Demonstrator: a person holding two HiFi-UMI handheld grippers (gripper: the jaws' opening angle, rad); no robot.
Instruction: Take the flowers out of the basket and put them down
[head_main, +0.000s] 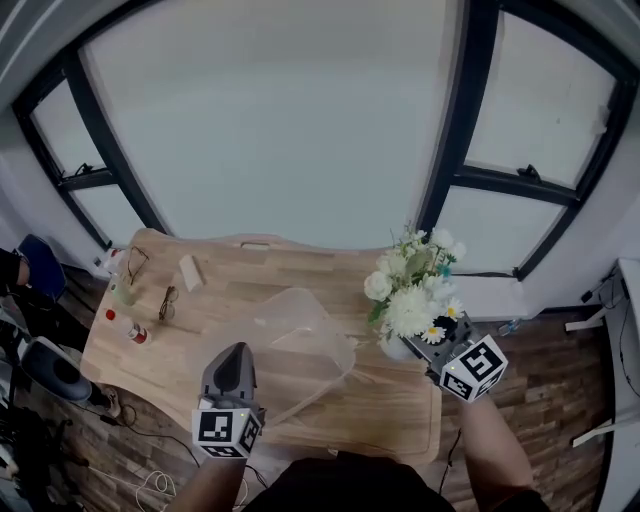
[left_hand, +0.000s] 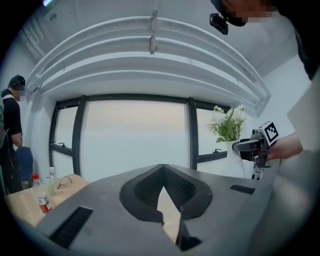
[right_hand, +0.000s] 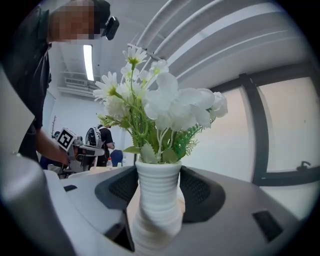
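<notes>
A bunch of white flowers (head_main: 412, 290) stands upright in a ribbed white vase (right_hand: 156, 200). My right gripper (head_main: 428, 352) is shut on the vase's body, to the right of the basket; whether the vase touches the wooden table (head_main: 385, 405) cannot be told. The clear plastic basket (head_main: 305, 345) lies mid-table with nothing showing inside it. My left gripper (head_main: 236, 352) sits just left of the basket near the front edge, pointing up, its jaws together with nothing between them. From the left gripper view (left_hand: 162, 172) the flowers (left_hand: 229, 125) and right gripper (left_hand: 252, 145) appear at right.
On the table's left end are a red-capped bottle (head_main: 135, 332), two pairs of glasses (head_main: 167, 302), a small green bottle (head_main: 122, 292) and a pale block (head_main: 190, 270). Large windows lie beyond the table. A person (left_hand: 11, 130) stands at the far left.
</notes>
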